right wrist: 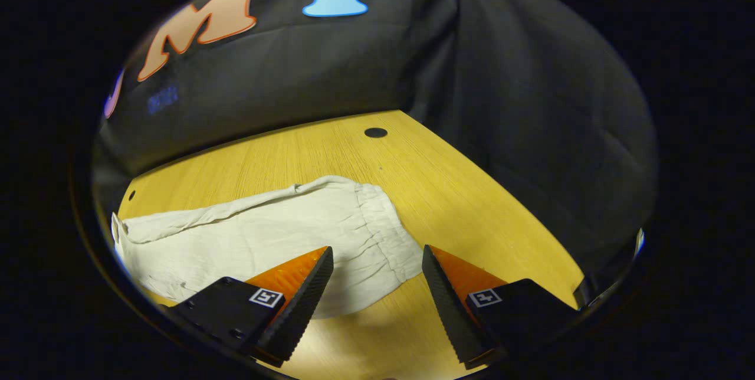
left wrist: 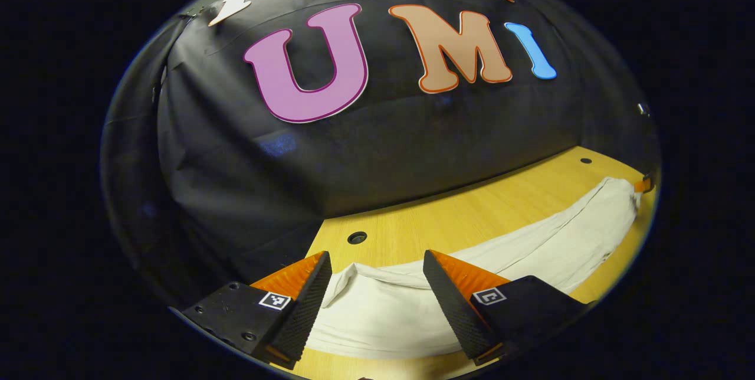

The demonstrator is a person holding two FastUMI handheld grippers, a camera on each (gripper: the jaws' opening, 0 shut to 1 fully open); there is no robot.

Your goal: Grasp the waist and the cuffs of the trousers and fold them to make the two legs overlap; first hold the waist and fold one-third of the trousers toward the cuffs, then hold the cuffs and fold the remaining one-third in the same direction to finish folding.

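Trousers [left wrist: 472,268] lie flat on the table [left wrist: 448,215], long axis running between the two grippers. Left gripper [left wrist: 377,303] hovers at the cuff end, fingers spread wide, holding nothing. Right gripper [right wrist: 377,300] hovers at the gathered waist [right wrist: 377,232], fingers likewise wide and empty. Cloth lies just ahead of each, between the tips.

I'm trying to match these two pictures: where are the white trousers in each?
Left gripper view: the white trousers stretch from between the open fingers up toward the right edge.
Right gripper view: the trousers lie lower left, gathered waist nearest the fingers.
Shared landmark: the wooden table.
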